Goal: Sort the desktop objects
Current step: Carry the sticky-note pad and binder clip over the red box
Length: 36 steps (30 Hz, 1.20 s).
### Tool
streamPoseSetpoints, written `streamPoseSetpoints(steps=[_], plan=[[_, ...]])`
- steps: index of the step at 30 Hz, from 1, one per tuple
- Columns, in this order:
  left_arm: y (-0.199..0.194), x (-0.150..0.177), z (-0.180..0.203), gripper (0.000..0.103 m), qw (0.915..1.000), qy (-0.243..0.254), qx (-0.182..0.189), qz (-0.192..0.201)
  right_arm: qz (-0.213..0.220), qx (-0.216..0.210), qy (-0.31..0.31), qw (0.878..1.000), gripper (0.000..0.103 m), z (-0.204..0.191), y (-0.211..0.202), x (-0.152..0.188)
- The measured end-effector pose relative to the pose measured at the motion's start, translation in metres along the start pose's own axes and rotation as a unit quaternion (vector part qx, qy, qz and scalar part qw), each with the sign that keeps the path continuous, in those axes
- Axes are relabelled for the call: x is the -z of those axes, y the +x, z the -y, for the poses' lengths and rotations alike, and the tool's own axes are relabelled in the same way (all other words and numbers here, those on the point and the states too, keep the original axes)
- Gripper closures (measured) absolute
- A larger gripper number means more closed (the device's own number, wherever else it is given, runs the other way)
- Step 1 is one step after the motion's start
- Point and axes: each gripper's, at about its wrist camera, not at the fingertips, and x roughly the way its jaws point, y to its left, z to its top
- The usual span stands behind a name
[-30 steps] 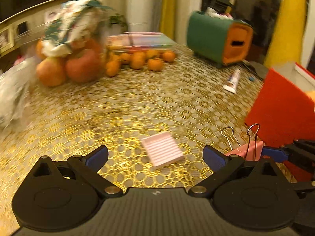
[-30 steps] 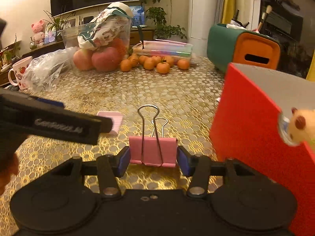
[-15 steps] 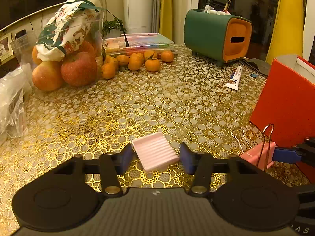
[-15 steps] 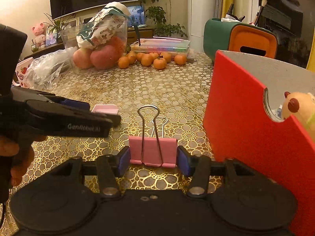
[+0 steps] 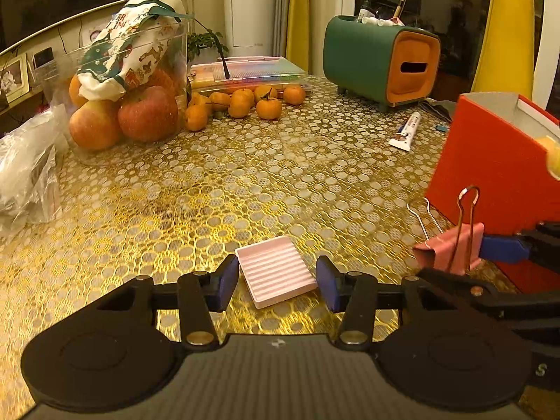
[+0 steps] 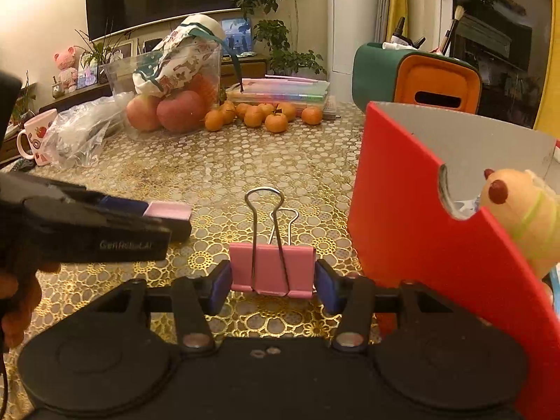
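My left gripper [image 5: 277, 282] is shut on a flat pink ribbed square pad [image 5: 276, 270], its blue fingertips pressing both sides just above the gold-patterned table [image 5: 245, 182]. From the right wrist view the pad [image 6: 167, 210] shows at the tip of the left gripper [image 6: 150, 213]. My right gripper [image 6: 273, 283] is shut on a pink binder clip [image 6: 272, 268] with its wire handles up, held above the table. The clip [image 5: 451, 246] also shows at right in the left wrist view. A red open box [image 6: 430, 224] stands just right of the clip.
A yellow plush toy [image 6: 525, 217] sits in the red box. A green and orange holder [image 5: 381, 59], a white tube [image 5: 406, 131], several mandarins [image 5: 245, 101], a clear tub of apples [image 5: 129, 101] and a plastic bag [image 5: 24, 175] stand farther back. A mug [image 6: 35, 138] is at far left.
My left gripper has closed from wide open onto the pink pad and lifted it slightly. My right gripper has kept its hold on the binder clip and moved nearer the red box.
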Motion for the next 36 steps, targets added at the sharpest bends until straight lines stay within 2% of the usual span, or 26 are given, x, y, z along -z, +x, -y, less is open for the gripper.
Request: streamPoseSetpoints(steps=[17, 28, 36], plan=[[-0.101, 0.007, 0.019, 0.055, 0.9996, -0.016, 0.015, 0.017, 0.027, -0.012, -0.005, 1.000, 0.053, -0.001, -0.076, -0.009], [-0.160, 0.006, 0.063, 0.055, 0.9983, -0.002, 0.037, 0.044, 0.056, -0.019, -0.001, 0.998, 0.053, 0.008, -0.141, -0.006], [-0.175, -0.004, 0.103, 0.055, 0.9966, 0.015, 0.060, 0.054, 0.080, -0.006, 0.010, 0.997, 0.053, 0.036, -0.177, -0.004]])
